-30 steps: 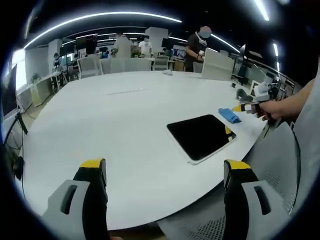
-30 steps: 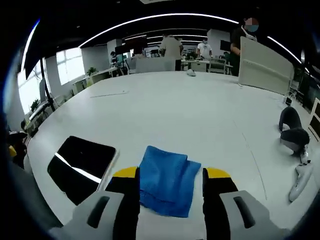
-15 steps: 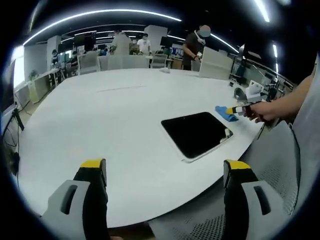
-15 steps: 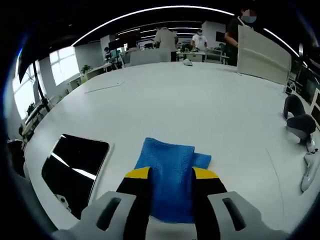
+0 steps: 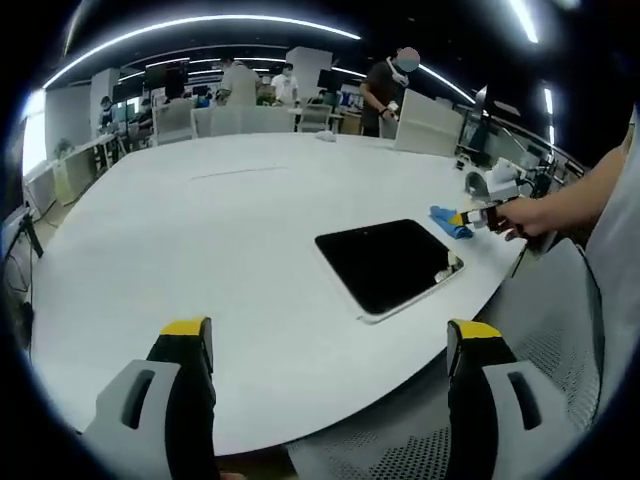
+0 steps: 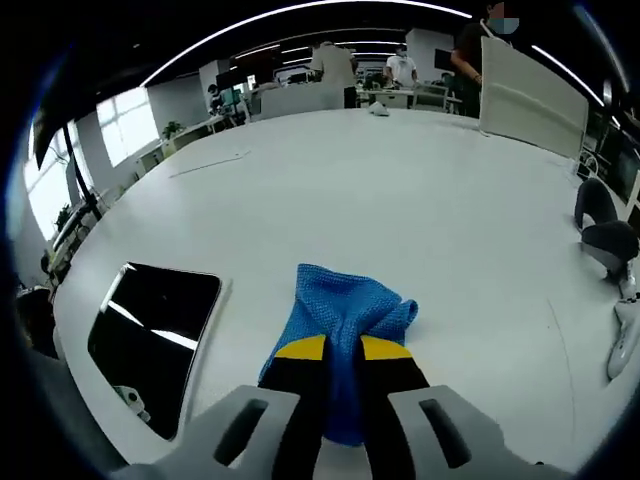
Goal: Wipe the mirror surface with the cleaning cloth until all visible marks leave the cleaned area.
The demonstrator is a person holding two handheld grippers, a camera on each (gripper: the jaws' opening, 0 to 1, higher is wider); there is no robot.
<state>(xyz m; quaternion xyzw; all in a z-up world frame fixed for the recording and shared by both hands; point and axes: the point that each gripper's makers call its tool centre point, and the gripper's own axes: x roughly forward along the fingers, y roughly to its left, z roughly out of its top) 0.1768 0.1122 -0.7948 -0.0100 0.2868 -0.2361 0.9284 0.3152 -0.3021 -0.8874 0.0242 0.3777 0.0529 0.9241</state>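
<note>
Both views bright & evenly lit from overhead: long ceiling light strips (image 5: 200,28) bend into arcs w/ the fisheye, 10 to 1 o'clock in left gripper view, similar arc (image 6: 300,12) in right gripper view. Extra daylight from windows (image 6: 70,150) at 9 o'clock there, slightly blown out. White table (image 5: 200,260) reflects light softly, shadows faint. Mirror (image 6: 155,325) looks near black w/ a thin bright streak of glare across it. Blue cloth (image 6: 345,320) sharp, weave visible. Strong barrel distortion twd edges; straight lines curve. Far background people small & soft. Near jaws at 6 o'clock a bit blurred.
</note>
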